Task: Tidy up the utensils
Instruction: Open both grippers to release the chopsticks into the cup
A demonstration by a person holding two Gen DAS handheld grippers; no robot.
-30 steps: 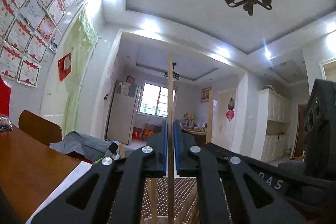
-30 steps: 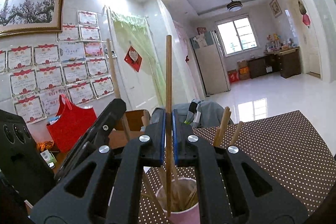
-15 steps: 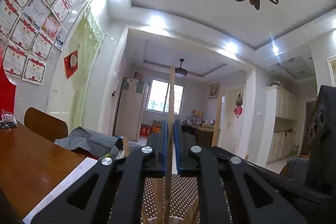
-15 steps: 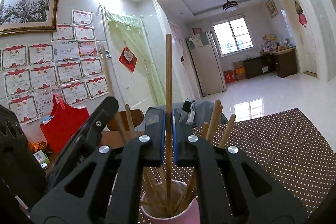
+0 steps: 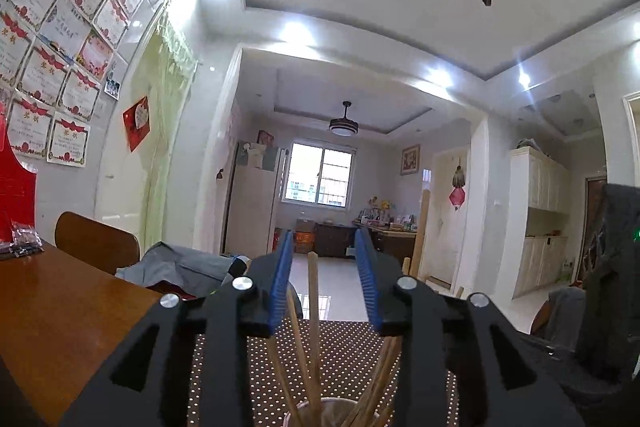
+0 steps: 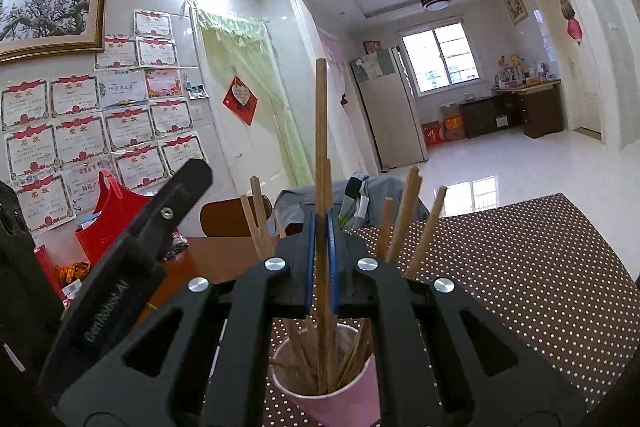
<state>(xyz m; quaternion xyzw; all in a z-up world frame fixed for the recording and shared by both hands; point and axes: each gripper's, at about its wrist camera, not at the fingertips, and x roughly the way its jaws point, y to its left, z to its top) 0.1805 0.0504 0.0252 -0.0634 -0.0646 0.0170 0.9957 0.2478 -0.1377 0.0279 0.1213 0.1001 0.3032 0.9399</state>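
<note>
In the left wrist view, the left gripper (image 5: 325, 279) hangs just over the pink cup (image 5: 320, 411), of which only the rim shows at the bottom edge. Its jaws have just been opening and now stand apart; one chopstick (image 5: 313, 323) stands loose between the blue pads (image 5: 281, 283) and touches neither of them, with its lower end down in the cup among the other sticks. The cup stands on the dotted cloth (image 5: 344, 343) that covers this part of the counter (image 5: 60, 315); the bare brown wood lies to the left. In the right wrist view, the right gripper (image 6: 321, 259) is clenched on a second chopstick (image 6: 321, 131), which stands upright with its tip already inside the pink cup (image 6: 340, 387), near the left edge of the dotted cloth (image 6: 520, 287). Several other chopsticks lean against the far rim of the cup. The left gripper (image 6: 160, 227) shows at the left, just beside the cup. The step in hand seems to be the release of the right chopstick. To do it well, I think the tip should go near to the bottom before the jaws let go, so that the stick does not bounce out. The paper cup looks light and full, so both grippers should leave straight upward, without pushing the rim or the leaning sticks.
</note>
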